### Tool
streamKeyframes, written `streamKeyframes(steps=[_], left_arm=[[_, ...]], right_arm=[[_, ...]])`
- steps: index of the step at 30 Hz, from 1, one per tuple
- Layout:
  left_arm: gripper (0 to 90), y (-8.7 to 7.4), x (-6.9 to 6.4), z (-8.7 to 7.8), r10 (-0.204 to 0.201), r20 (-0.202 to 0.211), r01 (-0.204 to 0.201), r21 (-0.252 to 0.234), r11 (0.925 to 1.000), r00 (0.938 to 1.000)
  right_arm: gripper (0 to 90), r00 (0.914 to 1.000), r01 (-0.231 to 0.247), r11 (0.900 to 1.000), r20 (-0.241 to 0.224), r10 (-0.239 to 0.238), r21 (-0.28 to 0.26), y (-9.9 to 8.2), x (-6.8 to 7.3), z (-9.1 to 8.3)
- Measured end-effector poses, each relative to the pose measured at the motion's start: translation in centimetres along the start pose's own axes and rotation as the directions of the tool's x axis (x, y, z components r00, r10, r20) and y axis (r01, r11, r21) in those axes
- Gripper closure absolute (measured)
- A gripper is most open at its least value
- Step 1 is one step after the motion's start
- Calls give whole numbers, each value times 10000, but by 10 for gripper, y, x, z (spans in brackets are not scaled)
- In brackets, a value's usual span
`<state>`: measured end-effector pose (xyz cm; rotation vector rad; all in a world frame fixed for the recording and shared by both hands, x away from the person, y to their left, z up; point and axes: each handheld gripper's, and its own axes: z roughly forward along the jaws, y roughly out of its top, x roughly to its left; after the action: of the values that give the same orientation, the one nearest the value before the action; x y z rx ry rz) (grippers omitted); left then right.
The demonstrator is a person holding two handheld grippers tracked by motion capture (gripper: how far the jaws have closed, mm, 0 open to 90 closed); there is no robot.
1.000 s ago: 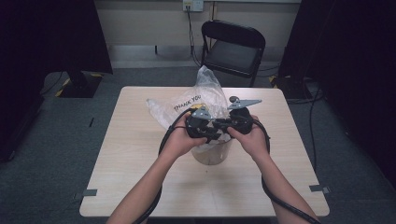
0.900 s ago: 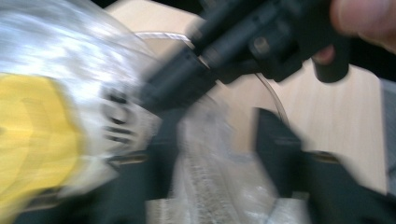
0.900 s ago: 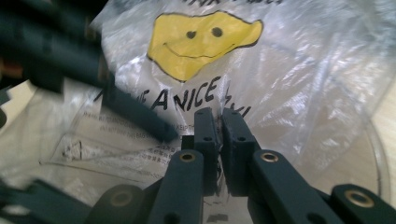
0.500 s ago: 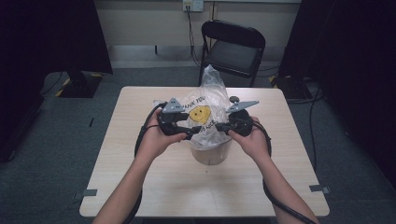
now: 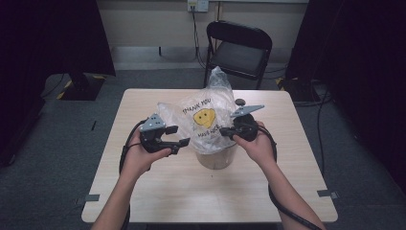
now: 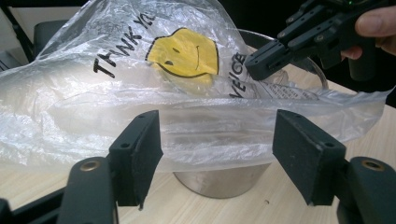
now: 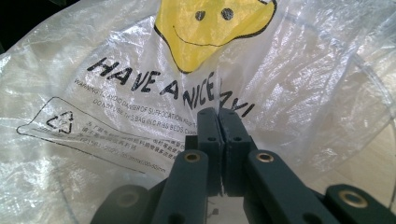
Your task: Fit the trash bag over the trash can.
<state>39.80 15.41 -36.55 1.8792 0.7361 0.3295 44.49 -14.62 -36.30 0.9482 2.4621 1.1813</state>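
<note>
My right claw [image 5: 224,132] pinches the plastic bag [image 5: 203,122] draped over the metal bucket [image 5: 218,158] on the bench [image 5: 158,191]. My left claw [image 5: 178,136], jaws just opened, holds nothing beside it.

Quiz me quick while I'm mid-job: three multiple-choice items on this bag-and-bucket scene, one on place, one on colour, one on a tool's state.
1. Where does the bag lie?
A. draped over the bucket
B. on the chair
C. flat on the floor

2. What colour is the smiley printed on the bag?
A. red
B. yellow
C. green

3. How do the left tool's jaws stand?
A. shut on the bag
B. shut on the bucket's rim
C. open, clear of the bag

Answers:
1. A: the high view shows the bag covering the bucket's top on the table.
2. B: the right gripper view shows a yellow face with black eyes and mouth.
3. C: the left gripper view shows both pads wide apart with the bag beyond them; the right tool is the one pinching the bag.
</note>
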Motion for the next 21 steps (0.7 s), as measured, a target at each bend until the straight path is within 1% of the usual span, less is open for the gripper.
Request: streamKeyframes(steps=[2, 4, 5, 6, 7, 8, 10, 11, 12, 13, 14, 15, 16, 18, 19, 20, 21], left_arm=[[317, 0, -1, 6, 22, 131, -22, 43, 10000, 9999], [361, 2, -3, 14, 193, 198, -195, 139, 9997, 9996], [368, 3, -4, 18, 155, 241, -159, 149, 9998, 9996], [386, 4, -5, 22, 202, 305, -207, 148, 9997, 9993], [426, 5, -6, 27, 213, 411, -221, 191, 9996, 9989], [448, 7, -7, 32, 366, 411, -378, 288, 9989, 9985], [512, 13, -10, 37, 360, 621, -385, 392, 9985, 9974], [565, 16, -12, 40, 554, 497, -574, 391, 9976, 9972], [576, 19, -14, 42, 756, 415, -779, 576, 9953, 9963], [612, 24, -15, 42, 934, 524, -974, 790, 9921, 9942], [714, 26, -16, 43, 912, 632, -962, 821, 9920, 9938], [723, 29, -18, 44, 865, 686, -924, 883, 9918, 9939], [763, 32, -19, 45, 933, 711, -1005, 1050, 9894, 9931], [825, 39, -22, 48, 1262, 568, -1326, 1293, 9827, 9904], [858, 43, -24, 49, 1230, 564, -1295, 1320, 9827, 9908], [878, 47, -26, 51, 1219, 524, -1275, 1213, 9844, 9912], [886, 52, -28, 52, 1311, 387, -1348, 1191, 9837, 9906]], right_arm=[[887, 10000, -88, 9999, -33, 88, -61, -1, -1, 0], [884, 9999, -138, 9999, -55, 138, -100, -1, -2, 0], [883, 9999, -147, 9998, -42, 147, -110, -1, -2, 0], [882, 9998, -165, 9998, -55, 164, -150, -1, -2, 0], [879, 9998, -201, 9996, -92, 200, -186, -1, -2, -1], [878, 9996, -235, 9995, -130, 232, -223, -1, -2, -1], [877, 9996, -241, 9994, -170, 237, -245, 0, -1, -2], [876, 9997, -223, 9994, -128, 220, -246, 0, -1, -2], [876, 9997, -212, 9995, -141, 208, -251, 0, -2, -2], [876, 9995, -243, 9993, -182, 238, -281, -1, -2, -2], [876, 9993, -299, 9991, -221, 292, -287, -1, -2, -2], [876, 9993, -313, 9991, -220, 306, -303, -2, -2, -2], [877, 9992, -317, 9990, -261, 309, -322, -2, -2, -2], [880, 9992, -304, 9990, -273, 295, -315, -3, -3, -2], [881, 9992, -306, 9990, -270, 297, -314, -3, -3, -2], [881, 9991, -319, 9991, -275, 311, -283, -4, -3, -2], [880, 9991, -320, 9991, -285, 312, -268, -4, -3, -2]])
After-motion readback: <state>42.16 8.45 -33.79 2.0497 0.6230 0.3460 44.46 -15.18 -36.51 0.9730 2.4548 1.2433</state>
